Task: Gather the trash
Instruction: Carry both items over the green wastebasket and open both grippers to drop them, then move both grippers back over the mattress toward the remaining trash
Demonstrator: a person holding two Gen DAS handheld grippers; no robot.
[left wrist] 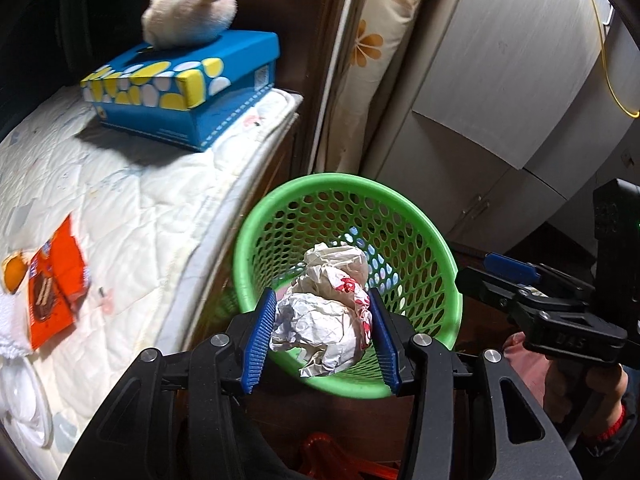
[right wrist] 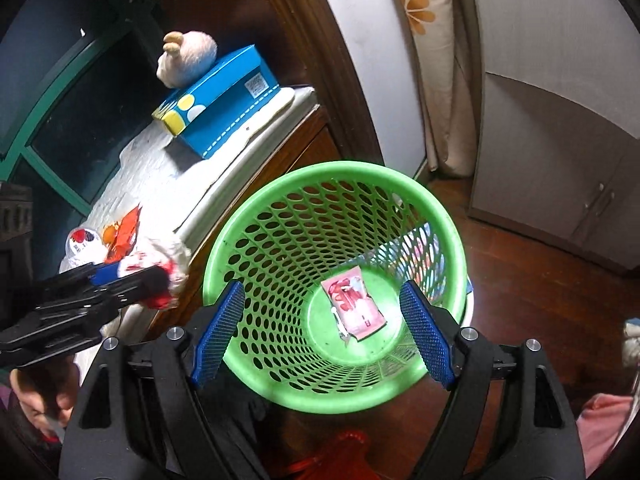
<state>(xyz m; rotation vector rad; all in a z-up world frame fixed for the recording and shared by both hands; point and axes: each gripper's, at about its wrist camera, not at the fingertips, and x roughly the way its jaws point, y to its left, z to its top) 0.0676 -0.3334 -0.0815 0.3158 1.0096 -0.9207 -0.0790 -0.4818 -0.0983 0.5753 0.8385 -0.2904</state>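
Left wrist: left gripper [left wrist: 322, 336] ribbed blue pads clamp crumpled paper wad [left wrist: 320, 320] over perforated green plastic basket [left wrist: 420, 232]; right gripper [right wrist: 322, 332] jaws apart, empty.

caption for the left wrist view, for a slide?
Left gripper holding a crumpled paper wrapper over the green basket, beside the mattress.

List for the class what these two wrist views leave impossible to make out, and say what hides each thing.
- Pink wrapper in the green basket: hidden in the left wrist view by the crumpled paper in the left gripper.
- Orange packet: print too small and blurred to read.
- White items at the left wrist view's lower left: cut off by the edge.
- Red thing below the basket: covered by the right gripper.
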